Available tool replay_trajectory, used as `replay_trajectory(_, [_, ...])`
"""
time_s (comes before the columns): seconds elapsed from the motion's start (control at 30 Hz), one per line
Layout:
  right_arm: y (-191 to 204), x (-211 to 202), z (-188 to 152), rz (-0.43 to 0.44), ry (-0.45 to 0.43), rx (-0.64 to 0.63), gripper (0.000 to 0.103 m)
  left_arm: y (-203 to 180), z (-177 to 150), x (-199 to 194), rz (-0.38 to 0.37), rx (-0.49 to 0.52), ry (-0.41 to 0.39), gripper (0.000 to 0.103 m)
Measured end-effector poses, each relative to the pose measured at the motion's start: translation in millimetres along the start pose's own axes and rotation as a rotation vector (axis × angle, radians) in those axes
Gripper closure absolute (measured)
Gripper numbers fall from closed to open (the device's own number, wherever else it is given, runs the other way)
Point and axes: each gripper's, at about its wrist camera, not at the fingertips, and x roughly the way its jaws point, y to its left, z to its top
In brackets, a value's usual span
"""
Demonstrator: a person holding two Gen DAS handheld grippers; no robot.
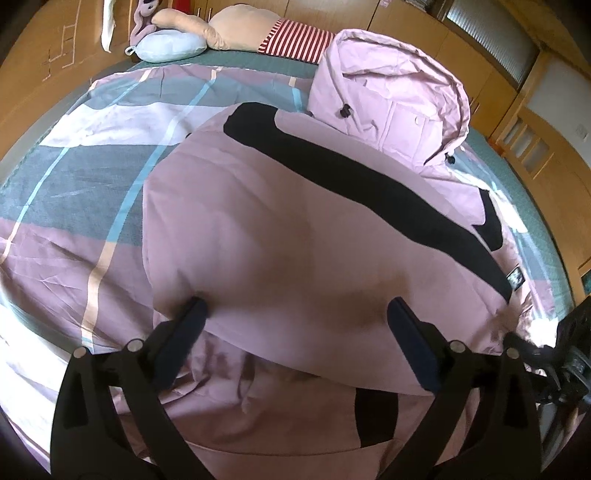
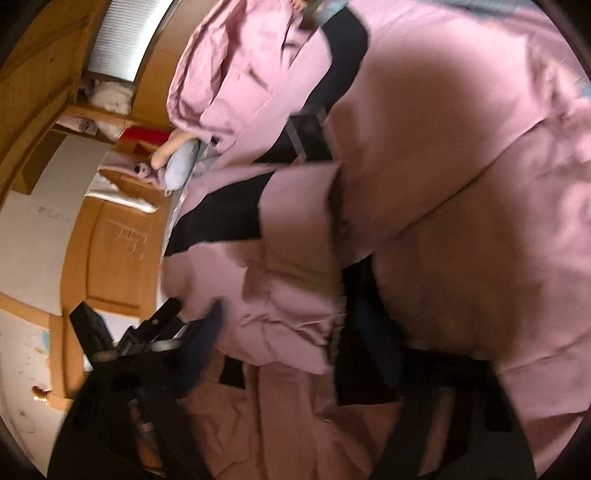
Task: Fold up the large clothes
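A large pink hooded jacket (image 1: pixel 280 229) with black stripes lies partly folded on the bed, its hood (image 1: pixel 399 88) at the far right. My left gripper (image 1: pixel 295 314) is open, its dark fingers resting against the near fold of the jacket, with nothing held. In the right wrist view, which is blurred and tilted, my right gripper (image 2: pixel 288 317) is open with a bunched pink part of the jacket (image 2: pixel 295 295) between its fingers. The other gripper (image 2: pixel 122 332) shows at the lower left there.
The bed has a plaid cover (image 1: pixel 92 177) of pink, grey and white. A blue pillow (image 1: pixel 170 46), a plush toy (image 1: pixel 229 26) and a striped cushion (image 1: pixel 299 40) lie at its head. Wooden cabinets (image 1: pixel 532 122) line the walls.
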Motion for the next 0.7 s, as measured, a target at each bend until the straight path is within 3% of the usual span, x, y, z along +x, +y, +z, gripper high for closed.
replay_trajectory(0.03, [0.8,3.9,-0.2,-0.001,0.015,0.008,0.076,-1.1,-0.6,0.2,0.007,0.005,0.0,0.002])
replay_trajectory(0.13, [15.9,1.6,-3.0,-0.023,-0.021,-0.064,0.088,-4.7,-1.8,1.6,0.033,0.027,0.001,0.002])
replay_trajectory(0.3, [48.8,-19.3,-4.6,-0.131,-0.151,-0.219,0.092,-6.5,-1.2,-0.6,-0.024,0.014,0.002,0.002])
replay_trajectory(0.43, [80.8,-49.7,5.0,-0.249,-0.337,-0.34,0.093,-10.1,0.3,-14.5,-0.111,-0.005,-0.027,0.002])
replay_trajectory(0.6, [93.9,-68.8,37.0,-0.381,-0.474,-0.376,0.093,-5.5,1.6,-19.0,-0.084,-0.027,-0.048,0.002])
replay_trajectory(0.7, [83.9,-65.1,57.6,-0.507,-0.491,-0.368,0.093,4.4,2.1,-10.6,-0.086,-0.075,-0.012,0.002])
